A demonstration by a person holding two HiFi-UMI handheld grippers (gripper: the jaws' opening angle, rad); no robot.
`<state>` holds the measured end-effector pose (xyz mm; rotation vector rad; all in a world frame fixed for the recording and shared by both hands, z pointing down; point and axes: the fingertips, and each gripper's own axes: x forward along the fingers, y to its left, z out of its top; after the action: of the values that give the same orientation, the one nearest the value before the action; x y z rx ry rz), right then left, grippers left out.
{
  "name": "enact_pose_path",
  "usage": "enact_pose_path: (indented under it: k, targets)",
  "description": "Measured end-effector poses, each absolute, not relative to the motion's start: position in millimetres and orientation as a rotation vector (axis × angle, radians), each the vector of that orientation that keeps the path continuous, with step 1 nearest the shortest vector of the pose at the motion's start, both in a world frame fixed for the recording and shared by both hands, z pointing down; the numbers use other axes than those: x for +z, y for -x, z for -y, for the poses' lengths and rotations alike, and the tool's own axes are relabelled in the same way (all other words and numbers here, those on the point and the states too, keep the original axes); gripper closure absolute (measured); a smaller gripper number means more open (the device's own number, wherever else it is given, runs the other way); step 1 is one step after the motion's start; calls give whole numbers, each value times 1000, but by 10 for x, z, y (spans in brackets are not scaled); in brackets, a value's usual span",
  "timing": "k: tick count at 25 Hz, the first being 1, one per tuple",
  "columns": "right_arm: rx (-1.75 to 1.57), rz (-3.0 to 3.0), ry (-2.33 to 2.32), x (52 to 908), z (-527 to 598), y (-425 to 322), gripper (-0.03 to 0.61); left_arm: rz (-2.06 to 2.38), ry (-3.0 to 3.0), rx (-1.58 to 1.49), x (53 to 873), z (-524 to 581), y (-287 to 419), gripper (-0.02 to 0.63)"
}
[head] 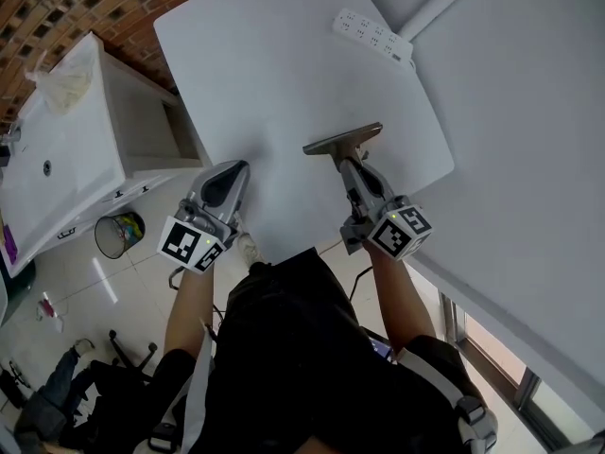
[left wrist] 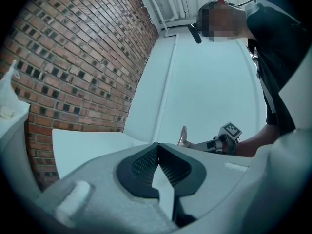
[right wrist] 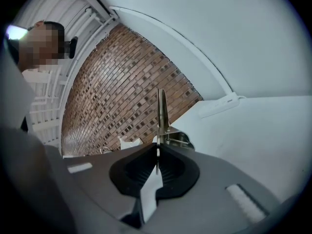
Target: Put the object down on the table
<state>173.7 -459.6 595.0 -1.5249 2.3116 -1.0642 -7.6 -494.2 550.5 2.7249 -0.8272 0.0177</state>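
Note:
A metal tool (head: 342, 141) with a wide flat blade hangs just above the white table (head: 284, 55), near its front edge. My right gripper (head: 347, 165) is shut on the tool's thin shank. In the right gripper view the tool (right wrist: 161, 112) stands edge-on straight ahead of the right gripper (right wrist: 157, 149). My left gripper (head: 227, 180) is at the table's front left edge, shut with nothing in it. In the left gripper view the pads of the left gripper (left wrist: 157, 151) meet, and the tool (left wrist: 183, 136) shows beyond them to the right.
A white power strip (head: 373, 34) lies at the table's far right edge. Left of the table stand a white cabinet (head: 66, 149) and a mesh waste bin (head: 120, 233) on the floor. A brick wall (left wrist: 73, 57) runs behind.

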Motion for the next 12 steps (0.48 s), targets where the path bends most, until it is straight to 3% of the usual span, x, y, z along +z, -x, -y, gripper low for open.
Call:
enact_pose_path:
  k: [12]
  targets:
    - [-1465,-2166,1426,6670,5464,-1601,571,905,-2672,104,5793,5145,54,612]
